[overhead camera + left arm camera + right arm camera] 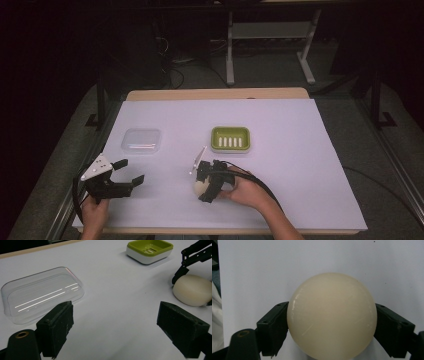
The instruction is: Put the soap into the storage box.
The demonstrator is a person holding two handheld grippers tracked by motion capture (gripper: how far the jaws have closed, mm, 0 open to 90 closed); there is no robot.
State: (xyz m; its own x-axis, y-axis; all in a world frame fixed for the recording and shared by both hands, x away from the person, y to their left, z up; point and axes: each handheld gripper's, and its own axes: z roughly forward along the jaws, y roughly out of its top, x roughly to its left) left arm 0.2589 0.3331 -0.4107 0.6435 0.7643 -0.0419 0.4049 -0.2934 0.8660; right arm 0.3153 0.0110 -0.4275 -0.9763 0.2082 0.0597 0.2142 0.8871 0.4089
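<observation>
On the near middle of the white-covered tabletop (300,150), the right claw (204,189) has its two jaws pressed against the sides of a round cream soap bar (332,316). The grip looks centred, which is good; squeezing gently matters, since smooth soap can squirt out sideways. A straight, slow lift should come first, then likely a carry to the green soap dish (230,138) just beyond. The left claw (127,175) waits wide and empty near the clear plastic lid (41,296), well apart from the soap.
</observation>
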